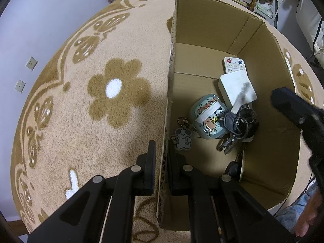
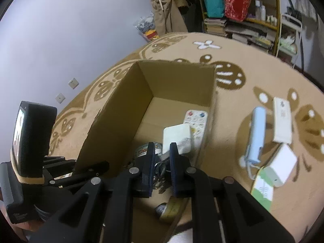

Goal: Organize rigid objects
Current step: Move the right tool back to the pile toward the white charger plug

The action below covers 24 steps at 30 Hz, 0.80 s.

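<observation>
1. The cardboard box (image 1: 202, 26) sits on the flower rug (image 1: 113, 93). Inside it lie a remote (image 1: 236, 64), a white charger block (image 1: 237, 89), a "Cheers" case (image 1: 206, 119) and keys (image 1: 241, 121).
2. The left gripper (image 1: 163, 162) pinches the box wall.
3. The right gripper (image 2: 162, 158) hangs over the box, fingers close together and holding nothing.
4. Left on the rug: a blue stick (image 2: 256, 133), a white bar (image 2: 282, 120) and a white adapter (image 2: 281, 165).

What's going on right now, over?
Left gripper shut on cardboard box wall. Right gripper shut, empty, over box. Blue case outside on rug.
</observation>
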Motion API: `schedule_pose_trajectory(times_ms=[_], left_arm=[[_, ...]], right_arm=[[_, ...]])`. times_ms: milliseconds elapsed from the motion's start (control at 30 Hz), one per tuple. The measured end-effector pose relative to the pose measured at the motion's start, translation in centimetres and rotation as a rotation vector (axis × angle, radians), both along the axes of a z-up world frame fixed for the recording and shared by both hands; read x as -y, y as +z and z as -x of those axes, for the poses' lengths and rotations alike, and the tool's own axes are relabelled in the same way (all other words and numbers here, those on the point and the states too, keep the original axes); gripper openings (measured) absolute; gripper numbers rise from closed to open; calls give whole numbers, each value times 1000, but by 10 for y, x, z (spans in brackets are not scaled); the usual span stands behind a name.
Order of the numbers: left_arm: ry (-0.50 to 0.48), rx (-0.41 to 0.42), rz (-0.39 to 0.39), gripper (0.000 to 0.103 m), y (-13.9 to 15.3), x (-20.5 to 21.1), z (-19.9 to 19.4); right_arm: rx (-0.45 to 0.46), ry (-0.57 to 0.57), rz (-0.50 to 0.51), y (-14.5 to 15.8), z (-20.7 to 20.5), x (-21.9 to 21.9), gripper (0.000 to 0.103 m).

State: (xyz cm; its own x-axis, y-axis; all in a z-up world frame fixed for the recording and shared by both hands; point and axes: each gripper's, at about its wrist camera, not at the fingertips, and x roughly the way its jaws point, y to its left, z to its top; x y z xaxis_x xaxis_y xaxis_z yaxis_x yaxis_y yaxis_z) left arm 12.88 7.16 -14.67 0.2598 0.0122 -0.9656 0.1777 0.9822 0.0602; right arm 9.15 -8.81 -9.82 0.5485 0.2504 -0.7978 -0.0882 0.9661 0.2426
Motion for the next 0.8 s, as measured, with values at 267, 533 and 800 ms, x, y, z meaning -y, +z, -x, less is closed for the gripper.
schedule_pose_trajectory(times_ms=[267, 533, 800], left_arm=[[-2, 0, -2, 10, 0, -1, 0], [-3, 0, -3, 10, 0, -1, 0], [-3, 1, -7, 11, 0, -1, 0]], right_arm=[[64, -56, 88, 27, 10, 14, 63], [55, -194, 108, 32, 15, 44, 93], [77, -230, 132, 37, 19, 68, 103]])
